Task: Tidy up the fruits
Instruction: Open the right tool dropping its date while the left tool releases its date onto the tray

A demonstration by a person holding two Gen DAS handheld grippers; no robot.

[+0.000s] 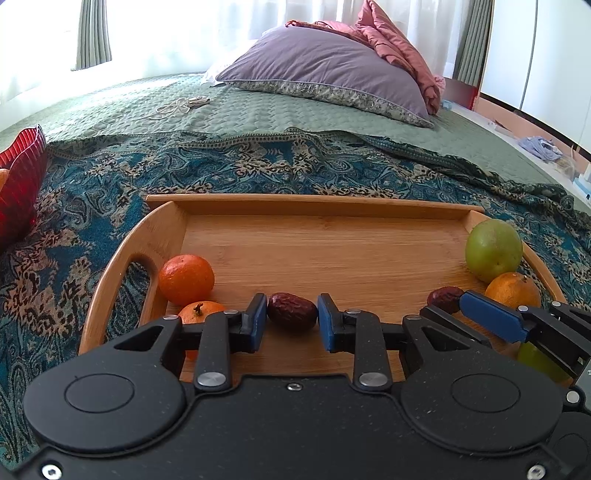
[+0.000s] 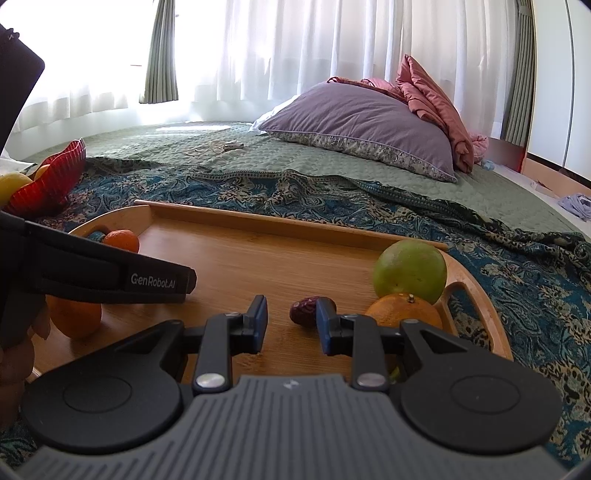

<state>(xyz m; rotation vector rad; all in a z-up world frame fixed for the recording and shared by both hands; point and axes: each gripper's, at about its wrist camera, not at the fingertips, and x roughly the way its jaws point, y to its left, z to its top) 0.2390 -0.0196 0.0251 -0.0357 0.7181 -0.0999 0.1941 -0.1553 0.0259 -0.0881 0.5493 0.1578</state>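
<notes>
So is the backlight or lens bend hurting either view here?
Left wrist view: the window is blown out white, the tray stays sharp and evenly lit. Right wrist view: the curtains glare, and the fisheye bows the tray rim.

Bed [image 1: 258, 110] with green quilted cover filled the frame; teal paisley throw [image 1: 92, 206] lay across it. Purple pillow [image 1: 332, 70] and pink bedding [image 1: 391, 40] upper right. Sheer white curtains [image 2: 295, 48], bright daylight, grey-green drapes [image 2: 162, 51] upper left.
</notes>
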